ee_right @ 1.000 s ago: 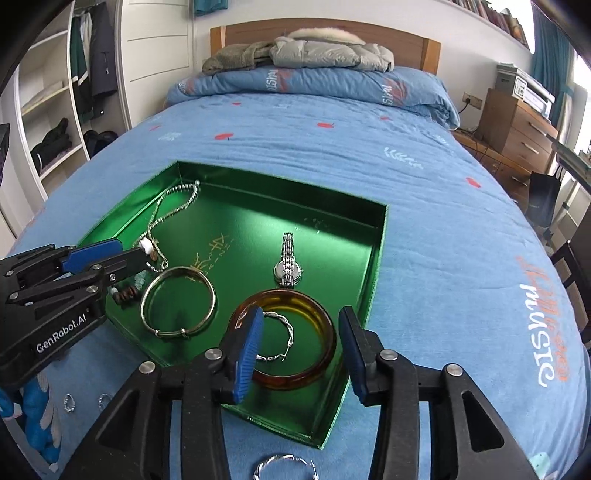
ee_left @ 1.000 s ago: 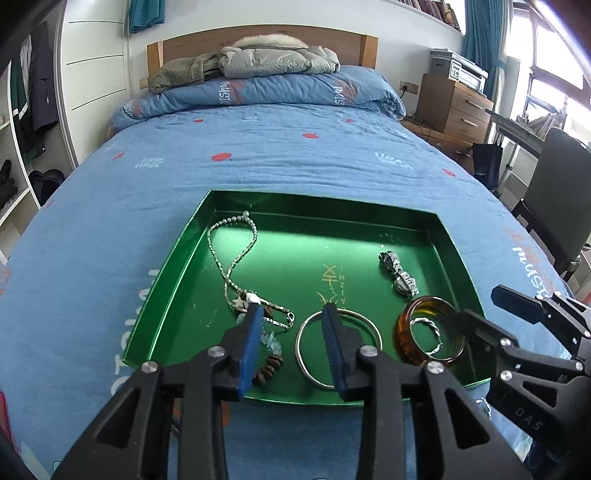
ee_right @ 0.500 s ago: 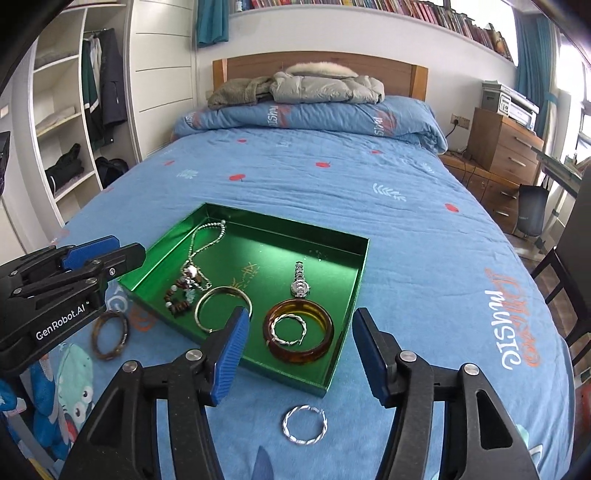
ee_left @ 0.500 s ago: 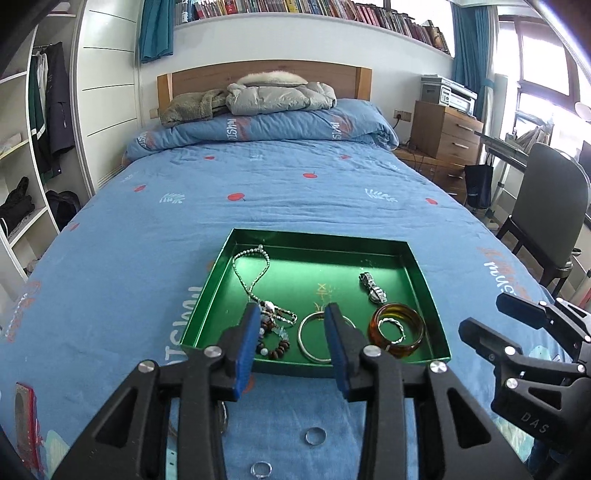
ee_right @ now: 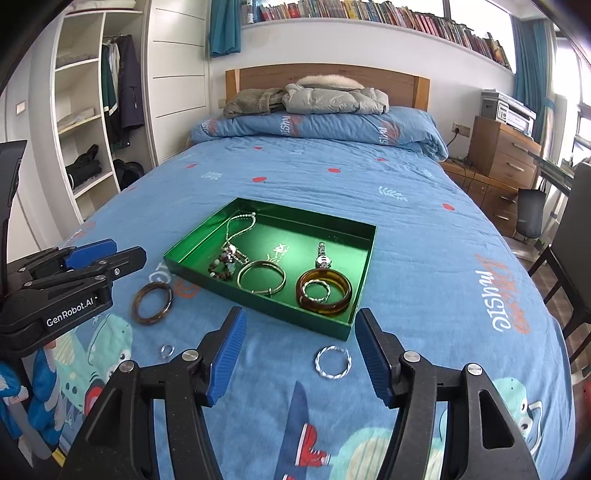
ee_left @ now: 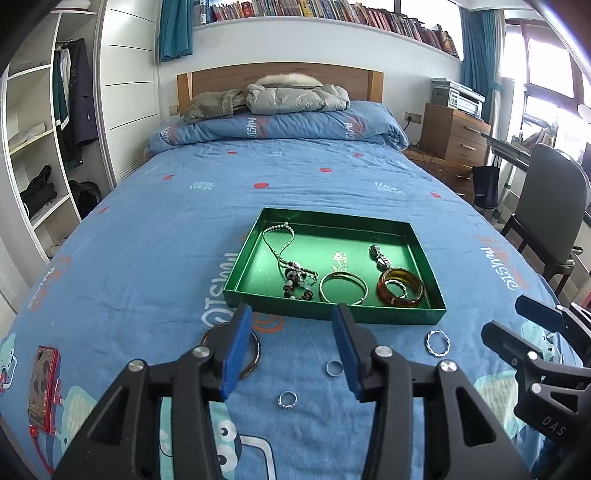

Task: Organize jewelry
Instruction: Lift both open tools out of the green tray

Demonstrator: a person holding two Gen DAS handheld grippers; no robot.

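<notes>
Your left gripper [ee_left: 291,328] and right gripper [ee_right: 299,347] are both opening, nothing between the fingers. The green tray [ee_left: 332,308] lies just beyond the fingertips, long axis crosswise. Only your left view shows the red phone [ee_left: 44,384]; the right shows the whole dark bangle [ee_right: 152,303].

You are facing a bedroom with white walls. The bed [ee_left: 166,236], covered in a blue patterned quilt, fills the centre; its wooden headboard [ee_left: 280,75] stands against the far wall, with folded coats [ee_left: 291,98] piled on the pillow end. Above the headboard, a long bookshelf [ee_left: 332,16] runs along the wall. To your left stands an open white wardrobe [ee_left: 40,155] with hanging clothes. To your right you see a wooden drawer unit [ee_left: 456,134] bearing a printer [ee_left: 458,96], teal curtains [ee_left: 474,62], a daylit window [ee_left: 546,66] and a dark chair [ee_left: 550,206].
</notes>
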